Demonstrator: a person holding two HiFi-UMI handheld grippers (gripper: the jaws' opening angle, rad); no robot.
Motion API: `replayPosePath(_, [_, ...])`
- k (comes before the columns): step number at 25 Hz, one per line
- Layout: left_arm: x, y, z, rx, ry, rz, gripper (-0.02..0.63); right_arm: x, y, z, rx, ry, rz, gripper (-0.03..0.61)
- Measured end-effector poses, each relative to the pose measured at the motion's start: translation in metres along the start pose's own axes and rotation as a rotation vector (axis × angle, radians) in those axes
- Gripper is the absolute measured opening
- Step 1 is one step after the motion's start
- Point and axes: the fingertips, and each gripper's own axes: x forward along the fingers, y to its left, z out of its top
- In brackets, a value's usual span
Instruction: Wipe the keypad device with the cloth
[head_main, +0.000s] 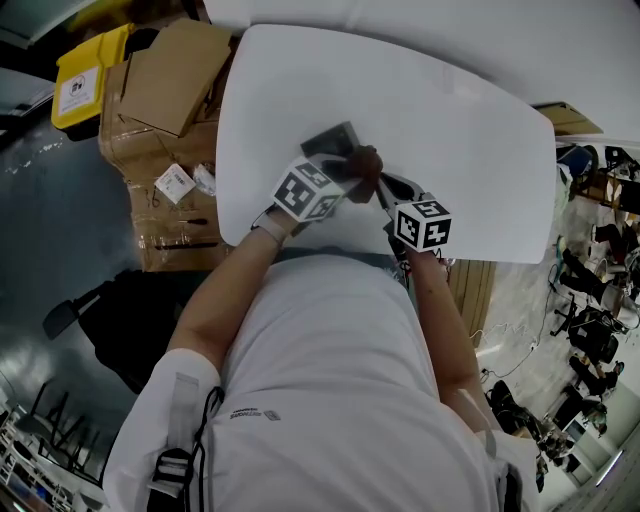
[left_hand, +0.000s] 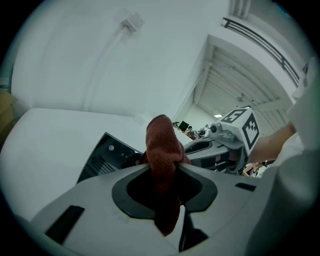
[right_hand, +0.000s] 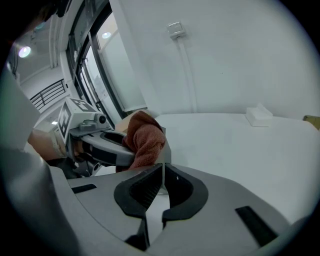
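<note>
A dark grey keypad device (head_main: 328, 140) is near the middle of the white table (head_main: 450, 130), one side tilted up. My left gripper (head_main: 340, 178) is shut on a red-brown cloth (head_main: 366, 163), which bulges out past the jaws (left_hand: 161, 145) against the device (left_hand: 105, 155). My right gripper (head_main: 388, 192) comes in from the right. In the right gripper view its jaws (right_hand: 163, 172) are shut on the thin edge of the device (right_hand: 165, 145), with the cloth (right_hand: 145, 137) and the left gripper (right_hand: 100, 142) just behind. Most of the keypad face is hidden.
Cardboard boxes (head_main: 170, 75) and a yellow bin (head_main: 88, 75) stand off the table's left side. A small white box (right_hand: 258, 116) lies on the table toward the far right. A black chair (head_main: 90, 310) is by the person's left.
</note>
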Motion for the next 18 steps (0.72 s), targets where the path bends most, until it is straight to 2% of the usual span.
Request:
replayPosePath(8, [-0.004, 0.007, -0.009, -0.038, -0.012, 0.004, 0.101, 0.001, 0.0, 0.0, 0.014, 0.0, 0.001, 0.034])
replayPosePath(18, [-0.015, 0.03, -0.047, -0.086, 0.051, 0.075, 0.1, 0.001, -0.001, 0.0, 0.016, -0.001, -0.003, 0.034])
